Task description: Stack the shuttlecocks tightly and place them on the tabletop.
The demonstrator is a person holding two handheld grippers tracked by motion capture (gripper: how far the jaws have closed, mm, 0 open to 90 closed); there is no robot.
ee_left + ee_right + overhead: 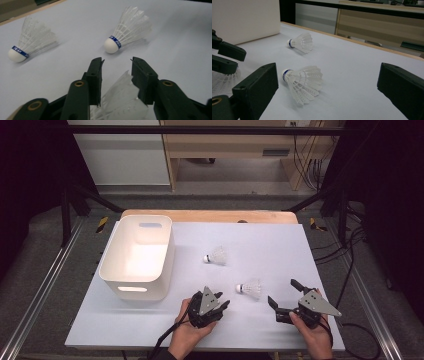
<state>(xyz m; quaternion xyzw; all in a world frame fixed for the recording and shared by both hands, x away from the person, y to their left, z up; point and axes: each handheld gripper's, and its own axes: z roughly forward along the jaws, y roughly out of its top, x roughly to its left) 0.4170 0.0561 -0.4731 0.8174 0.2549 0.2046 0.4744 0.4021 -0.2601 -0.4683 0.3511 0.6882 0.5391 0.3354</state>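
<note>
High view: left tool [212, 303] straddled a shuttlecock [120, 100], not clamped.
Right tool [284, 296] gaped open, nearest loose shuttlecock [249, 289] just ahead-left, cork pointing left.

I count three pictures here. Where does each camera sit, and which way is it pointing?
High view: above the person's side, looking forward and down on the table; forearms, left gripper, right gripper show.
Left gripper view: rides that gripper, looking along its jaws around a shuttlecock's feathers.
Right gripper view: looks between its spread jaws towards the white bin.
Shared: the near shuttlecock and far shuttlecock appear throughout.
</note>
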